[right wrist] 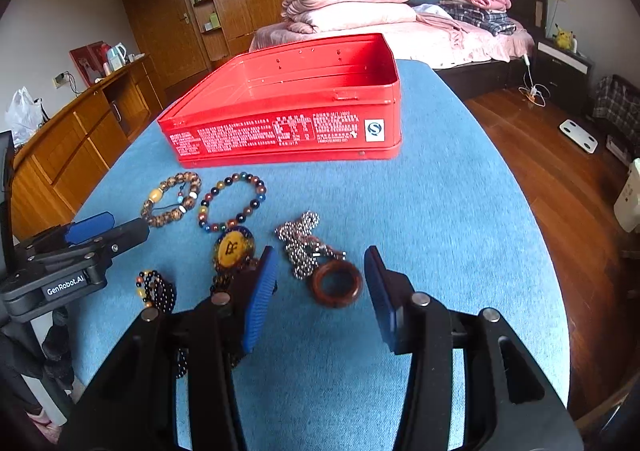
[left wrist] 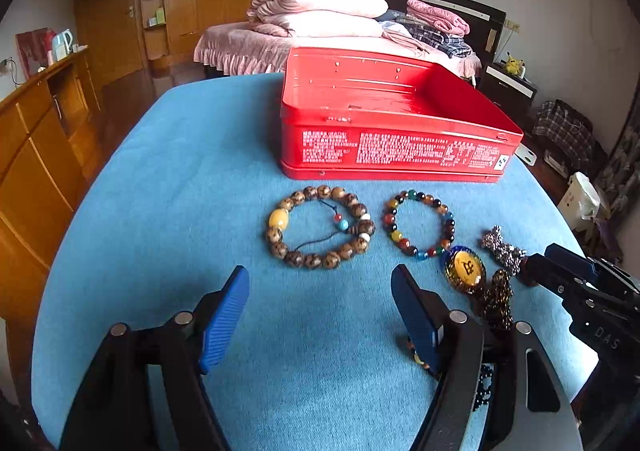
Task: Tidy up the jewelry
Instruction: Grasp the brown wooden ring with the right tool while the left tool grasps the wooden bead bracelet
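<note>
An open red tin box [left wrist: 392, 147] [right wrist: 280, 135] stands at the far side of the blue table. In front of it lie a brown bead bracelet [left wrist: 279, 218] [right wrist: 155, 195], a multi-coloured bead bracelet [left wrist: 396, 236] [right wrist: 241, 217], a yellow oval pendant [left wrist: 466, 270] [right wrist: 233, 248], a silver bead chain [left wrist: 502, 249] [right wrist: 300, 247] and a dark bead string [right wrist: 158, 289]. My left gripper [left wrist: 320, 283] [right wrist: 116, 229] is open and empty, its tips just short of the brown bracelet. My right gripper [right wrist: 320, 263] [left wrist: 540, 267] is open; a wooden ring [right wrist: 337, 301] lies between its fingers, untouched by the pads.
The blue-covered table [left wrist: 180, 191] [right wrist: 440, 211] drops off to wooden floor [right wrist: 540, 171] at the right. A wooden sideboard [left wrist: 36, 155] runs along the left. Behind the table stands a bed [left wrist: 248, 47] with stacked pillows.
</note>
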Tool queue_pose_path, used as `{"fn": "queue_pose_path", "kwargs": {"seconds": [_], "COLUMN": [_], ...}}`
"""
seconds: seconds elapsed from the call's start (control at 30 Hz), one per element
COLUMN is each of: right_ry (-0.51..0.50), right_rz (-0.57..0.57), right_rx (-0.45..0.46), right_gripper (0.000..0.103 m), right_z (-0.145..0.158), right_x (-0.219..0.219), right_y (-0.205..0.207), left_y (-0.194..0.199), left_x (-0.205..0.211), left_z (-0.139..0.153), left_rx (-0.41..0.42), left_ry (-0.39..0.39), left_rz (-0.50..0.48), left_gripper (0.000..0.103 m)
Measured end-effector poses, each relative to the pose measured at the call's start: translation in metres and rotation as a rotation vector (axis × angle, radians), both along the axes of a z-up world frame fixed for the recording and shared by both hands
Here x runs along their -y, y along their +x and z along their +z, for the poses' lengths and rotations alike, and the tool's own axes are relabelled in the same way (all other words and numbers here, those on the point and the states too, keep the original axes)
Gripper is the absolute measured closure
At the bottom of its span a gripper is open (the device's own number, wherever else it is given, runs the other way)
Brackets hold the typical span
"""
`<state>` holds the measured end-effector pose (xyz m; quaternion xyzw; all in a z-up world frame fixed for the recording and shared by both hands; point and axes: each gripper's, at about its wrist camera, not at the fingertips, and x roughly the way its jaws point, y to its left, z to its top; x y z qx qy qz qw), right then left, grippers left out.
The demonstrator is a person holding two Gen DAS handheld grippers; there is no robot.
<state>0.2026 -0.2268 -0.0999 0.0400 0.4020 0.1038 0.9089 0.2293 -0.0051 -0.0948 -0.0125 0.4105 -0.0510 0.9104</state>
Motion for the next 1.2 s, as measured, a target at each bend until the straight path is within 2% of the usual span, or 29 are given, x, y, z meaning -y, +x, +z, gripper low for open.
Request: {"fn": "queue_pose_path", "kwargs": {"seconds": [0.37, 0.7, 0.93, 1.2], "right_ry": [-0.017, -0.026, -0.075, -0.068], "right_rz": [0.004, 0.007, 0.003, -0.014], "right_rx": [-0.010, -0.005, 0.011, 0.023], "right_gripper": [0.059, 0.059, 0.074, 0.074], "right_z": [-0.010, -0.011, -0.014, -0.008], "right_x": [0.001, 0.005, 0.006, 0.012], "right_y": [-0.023, -0.014, -0.006, -0.003], "left_y": [-0.027, -0.024, -0.013, 0.009], "left_x": [-0.008, -0.013, -0.018, -0.021], "left_z": [-0.014, -0.017, -0.016, -0.017], "left_rx": [-0.012, -0.009, 0.002, -0.010], "left_ry": [0.016, 0.019, 0.027, 0.007], "left_rz": [0.009, 0.022, 0.040, 0.030], "left_gripper": [0.031, 0.031, 0.031, 0.031]}}
